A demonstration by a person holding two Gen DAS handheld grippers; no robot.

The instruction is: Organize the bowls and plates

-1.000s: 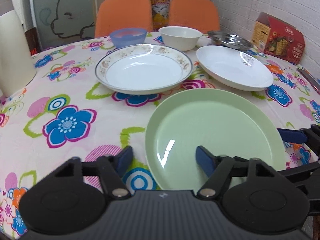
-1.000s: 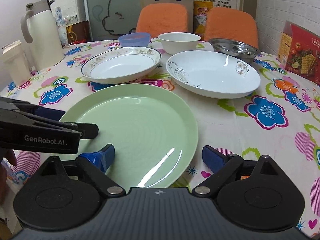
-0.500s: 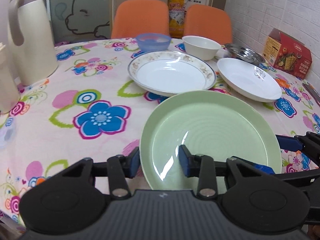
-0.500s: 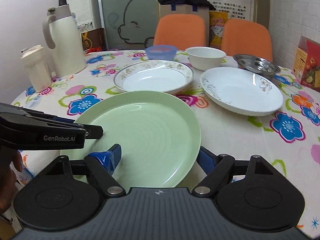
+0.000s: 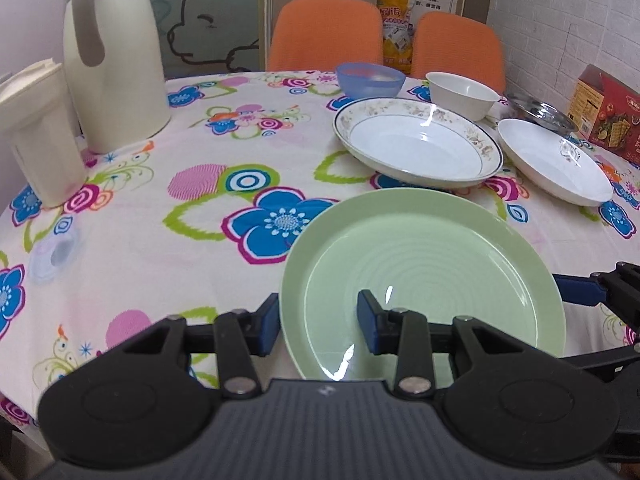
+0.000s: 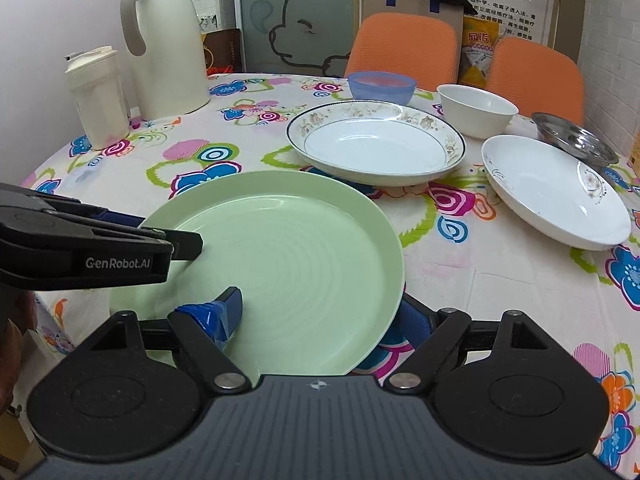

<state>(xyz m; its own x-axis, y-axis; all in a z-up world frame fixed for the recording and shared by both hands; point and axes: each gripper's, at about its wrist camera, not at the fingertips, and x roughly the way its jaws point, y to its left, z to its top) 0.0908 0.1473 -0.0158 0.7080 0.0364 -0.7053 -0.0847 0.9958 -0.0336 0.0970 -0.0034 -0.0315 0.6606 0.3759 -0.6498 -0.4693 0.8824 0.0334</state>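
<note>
Floral tablecloth is crowded: you've got the green plate lifted at the near table edge, left gripper and right gripper each pinching its rim, so uneven pulling could slip it onto the gold-rimmed plate.

Your left wrist camera looks forward from low at the near table edge, close over the green plate; your right one faces likewise, from further right (each catches the other's tool), and both share the gold-rimmed dish and orange chairs
</note>
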